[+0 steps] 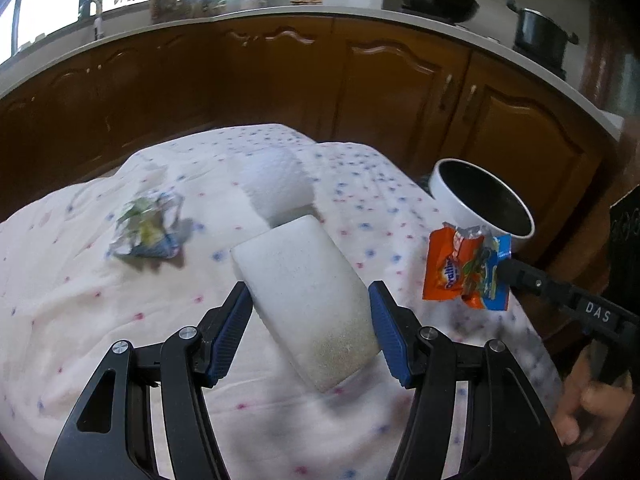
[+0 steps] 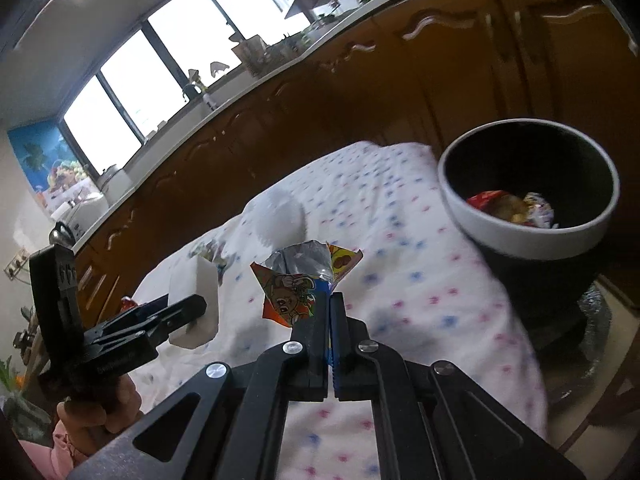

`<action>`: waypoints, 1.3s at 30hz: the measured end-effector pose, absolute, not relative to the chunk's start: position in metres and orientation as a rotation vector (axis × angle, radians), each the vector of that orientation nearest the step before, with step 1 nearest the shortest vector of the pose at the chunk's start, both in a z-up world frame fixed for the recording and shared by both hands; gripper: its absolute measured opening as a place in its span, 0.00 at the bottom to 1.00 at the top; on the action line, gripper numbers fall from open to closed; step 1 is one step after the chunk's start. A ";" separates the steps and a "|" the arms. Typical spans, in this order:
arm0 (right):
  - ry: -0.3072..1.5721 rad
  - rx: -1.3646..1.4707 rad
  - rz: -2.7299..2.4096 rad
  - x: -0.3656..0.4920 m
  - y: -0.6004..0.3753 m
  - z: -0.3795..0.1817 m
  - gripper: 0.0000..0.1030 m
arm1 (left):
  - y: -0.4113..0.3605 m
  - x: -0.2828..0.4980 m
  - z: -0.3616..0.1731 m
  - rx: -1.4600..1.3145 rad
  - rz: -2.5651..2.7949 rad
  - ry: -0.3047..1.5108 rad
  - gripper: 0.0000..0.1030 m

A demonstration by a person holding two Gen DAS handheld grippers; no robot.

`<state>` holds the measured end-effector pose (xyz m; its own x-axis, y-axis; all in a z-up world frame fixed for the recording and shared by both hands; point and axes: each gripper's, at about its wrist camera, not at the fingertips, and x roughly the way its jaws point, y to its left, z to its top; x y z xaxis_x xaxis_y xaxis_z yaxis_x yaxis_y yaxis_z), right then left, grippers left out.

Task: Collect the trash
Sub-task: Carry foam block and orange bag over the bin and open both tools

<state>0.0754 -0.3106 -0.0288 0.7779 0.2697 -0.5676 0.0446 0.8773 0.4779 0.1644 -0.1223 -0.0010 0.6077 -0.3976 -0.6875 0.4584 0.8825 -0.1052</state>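
The right tongs (image 2: 330, 300) were clenched on an orange-and-blue snack wrapper (image 2: 298, 284), held in the air above the dotted cloth (image 2: 420, 288) covering the table, just short of the white-rimmed bin (image 2: 516, 236) at the table's edge. The wrapper stood upright between the closed jaws, its torn silver mouth pointing up. Inside the bin, at least one other crumpled wrapper (image 2: 512, 206) already lay at the bottom.

The left tongs (image 1: 310, 312) straddled a white foam-like block (image 1: 304, 300), their blue pads (image 1: 384, 320) close on either side of it; the left view does not settle whether they pressed it or merely flanked it, though the right view showed the block lifted off the cloth. Farther back on the cloth lay a crumpled green-and-blue wrapper (image 1: 146, 226) and a paper roll (image 1: 276, 184), both well apart from the bin.

The step in hand appeared to be carrying the snack wrapper to the bin. The next move would likely call for bringing the right tongs over the bin's opening and releasing, with the light foil clearing the rim so it drops inside, not onto the cloth.
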 end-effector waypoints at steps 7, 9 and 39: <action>0.638 0.513 0.068 0.061 -0.341 -0.023 0.01 | -0.157 0.161 0.006 0.115 -0.537 0.752 0.58; 0.629 0.516 0.054 0.058 -0.349 -0.021 0.01 | -0.167 0.161 0.010 0.127 -0.552 0.745 0.58; 0.576 0.519 -0.131 0.056 -0.446 -0.016 0.01 | -0.278 0.179 0.023 0.192 -0.699 0.734 0.59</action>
<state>0.0557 -0.4465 -0.0155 0.8341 0.0239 -0.5510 0.2600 0.8641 0.4310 0.1791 -0.2776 0.0233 0.5303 -0.5172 -0.6717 0.6459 0.7597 -0.0750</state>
